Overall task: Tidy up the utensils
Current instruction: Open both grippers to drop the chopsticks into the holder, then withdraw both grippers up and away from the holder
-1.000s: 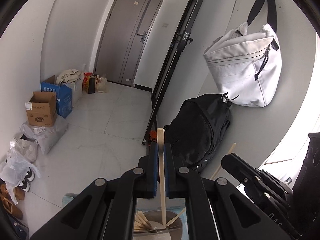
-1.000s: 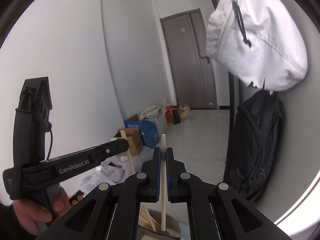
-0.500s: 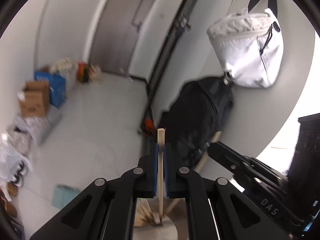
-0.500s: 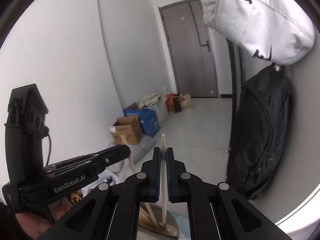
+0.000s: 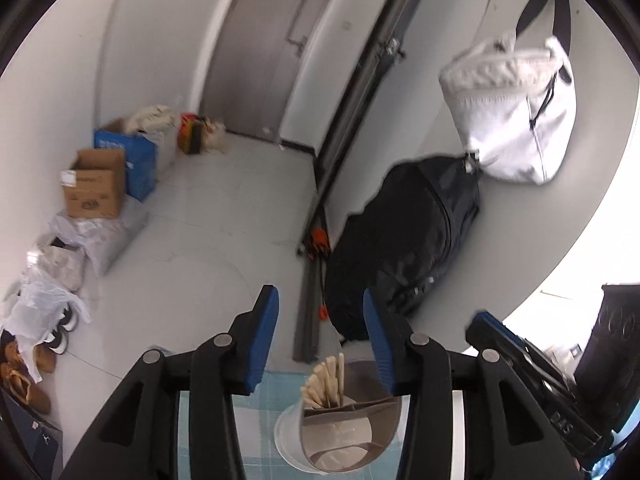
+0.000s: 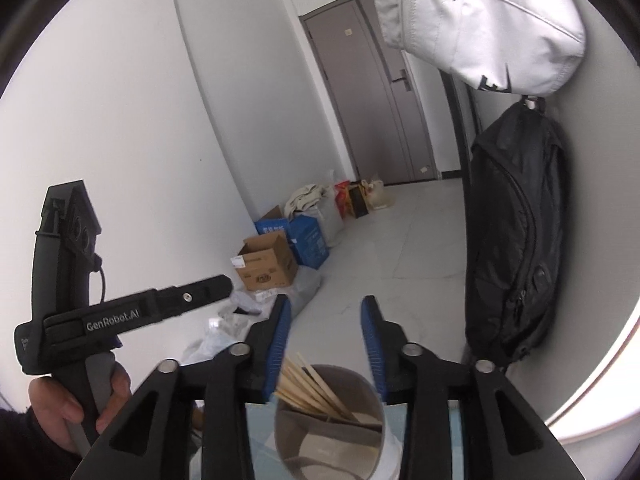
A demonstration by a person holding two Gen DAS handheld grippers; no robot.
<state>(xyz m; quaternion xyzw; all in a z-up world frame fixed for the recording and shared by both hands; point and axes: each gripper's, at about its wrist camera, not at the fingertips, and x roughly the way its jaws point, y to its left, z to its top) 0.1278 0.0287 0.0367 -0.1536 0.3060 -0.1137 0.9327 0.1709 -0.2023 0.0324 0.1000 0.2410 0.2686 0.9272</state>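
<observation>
I am looking down a pale tiled hallway (image 5: 208,216) with a grey door (image 6: 376,92) at its end. My left gripper (image 5: 318,320) is opening, its blue pads spread with nothing between them; a second ago it pinched one upright chopstick. My right gripper (image 6: 324,330) is opening too, jaws parted and empty, and its stick has likewise gone. Both sticks appear to have dropped into the utensil holder (image 5: 344,432) directly beneath, joining the chopsticks (image 5: 326,380) leaning in its rear compartment, so I judge this pair delivered. The holder stands on a light blue checked cloth (image 5: 240,420). Further out, cardboard boxes (image 5: 96,184) and bags line one wall; a black backpack (image 6: 516,240) and white bag (image 5: 516,116) hang on the other.
</observation>
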